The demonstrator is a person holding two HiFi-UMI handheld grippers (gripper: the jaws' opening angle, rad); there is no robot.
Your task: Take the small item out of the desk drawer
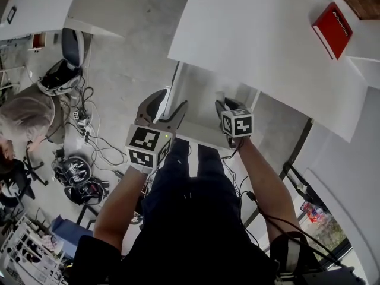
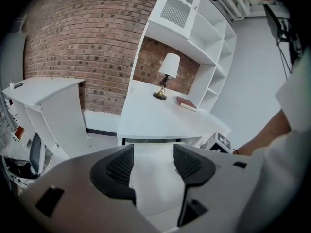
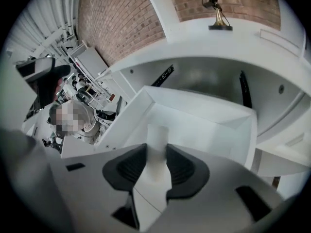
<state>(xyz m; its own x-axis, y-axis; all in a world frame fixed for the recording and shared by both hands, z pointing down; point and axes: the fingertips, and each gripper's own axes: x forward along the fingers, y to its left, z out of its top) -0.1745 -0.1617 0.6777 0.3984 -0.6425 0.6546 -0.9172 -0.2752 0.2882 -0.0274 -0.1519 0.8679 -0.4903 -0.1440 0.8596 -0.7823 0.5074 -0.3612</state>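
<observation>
Right gripper (image 3: pixel 156 155): fingers (image 3: pixel 182 168) are pinching a small white item (image 3: pixel 157 142) at a narrow gap, and its far end is sticking out past the fingertips. Just beyond the fingers the open drawer (image 3: pixel 204 106) is showing its white inside. Cannot tell whether the item is clear of the drawer floor. Past the drawer the bench (image 3: pixel 194 37) is arching across, with a lamp (image 3: pixel 216 11) standing on it.

Left gripper (image 2: pixel 153 160): fingers (image 2: pixel 119 168) are standing wide with nothing between them, pointing toward the bench top. The right gripper's marker cube (image 2: pixel 219 142) is showing just off to their right.
</observation>
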